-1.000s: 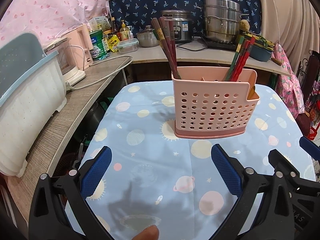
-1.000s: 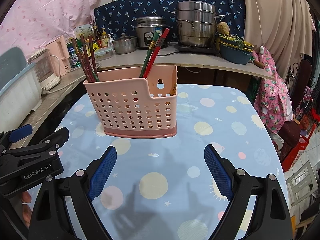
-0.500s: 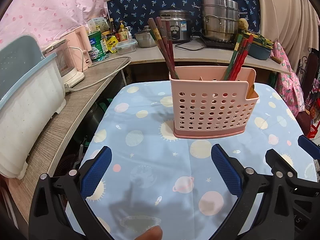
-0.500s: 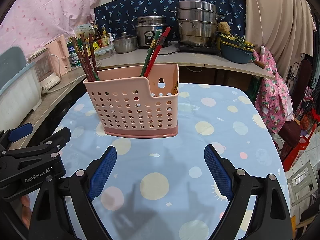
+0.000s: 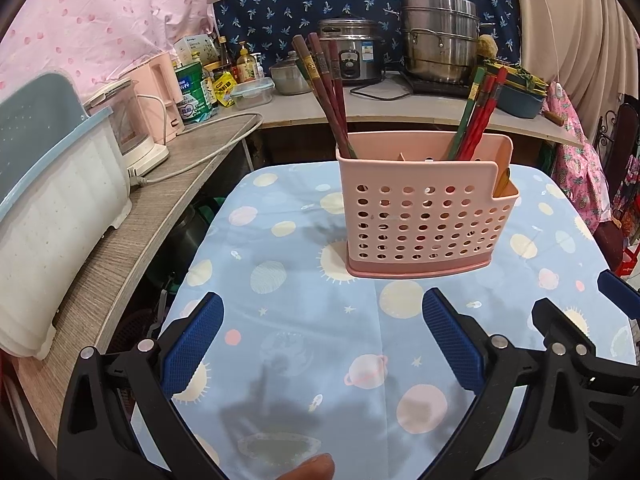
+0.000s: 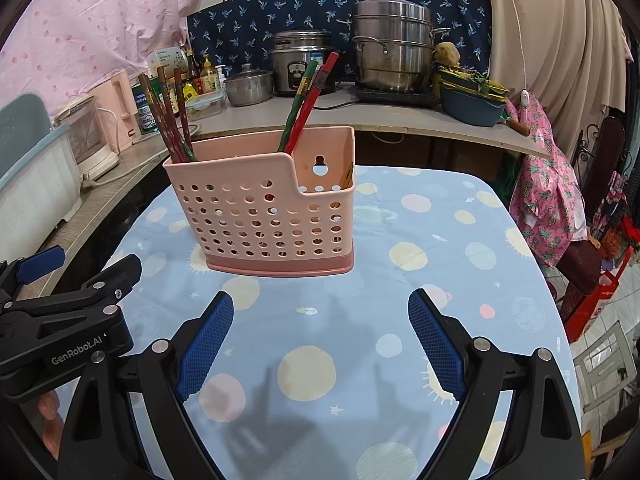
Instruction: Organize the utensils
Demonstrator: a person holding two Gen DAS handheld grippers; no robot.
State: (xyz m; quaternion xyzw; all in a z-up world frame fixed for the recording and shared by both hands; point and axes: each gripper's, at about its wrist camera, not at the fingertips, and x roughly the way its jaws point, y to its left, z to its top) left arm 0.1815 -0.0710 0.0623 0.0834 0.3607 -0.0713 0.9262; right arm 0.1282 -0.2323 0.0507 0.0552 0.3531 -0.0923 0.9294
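A pink perforated utensil holder [image 5: 424, 216] [image 6: 268, 208] stands upright on the blue planet-print tablecloth [image 5: 304, 320] [image 6: 420, 240]. Dark brown-red chopsticks [image 5: 328, 92] [image 6: 168, 116] lean in its left compartment. Red and green chopsticks [image 5: 480, 108] [image 6: 308, 96] lean in another compartment to the right. My left gripper [image 5: 320, 320] hovers open over the cloth in front of the holder, nothing between its blue pads. My right gripper [image 6: 320, 320] is also open and empty, just short of the holder. The left gripper's body [image 6: 60, 320] shows at the right wrist view's left edge.
A white and blue dish rack [image 5: 52, 208] sits on the wooden counter at the left with a pink kettle [image 5: 160, 92]. On the back counter stand a rice cooker [image 5: 352, 52], steel pots [image 5: 440, 36] and bottles. A blue bowl [image 6: 472, 108] and pink cloth [image 6: 548, 184] are at the right.
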